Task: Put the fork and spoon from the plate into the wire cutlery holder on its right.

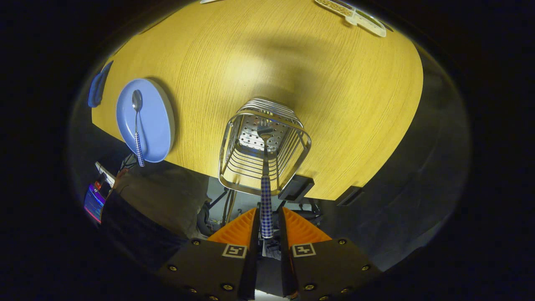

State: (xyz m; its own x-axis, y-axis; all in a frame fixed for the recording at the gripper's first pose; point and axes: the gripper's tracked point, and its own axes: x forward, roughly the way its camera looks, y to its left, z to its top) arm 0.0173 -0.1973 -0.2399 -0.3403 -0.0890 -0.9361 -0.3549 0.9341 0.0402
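Gripper [266, 225] fingers are clamped on the checked handle of the fork [266, 196], which hangs straight ahead of them with its head already down inside the wire cutlery holder [264, 146]. The holder stands on the wooden table [334, 83] near its front edge, and the blue plate [161, 113] lies well apart to its left, with the spoon [137, 125] on it and its handle poking past the rim. To finish this step well, I would keep the handle centred over the holder's mouth, lower until the head nears the perforated bottom, and only then part the fingers, so the fork leans gently against the wires rather than dropping and rocking the light basket. Hard to judge is whether the fork's head already touches the bottom, since the wires and glare muddle that spot. A pale tray [355, 14] at the table's far side is cut off, and the clutter below the table edge is too dark to name.
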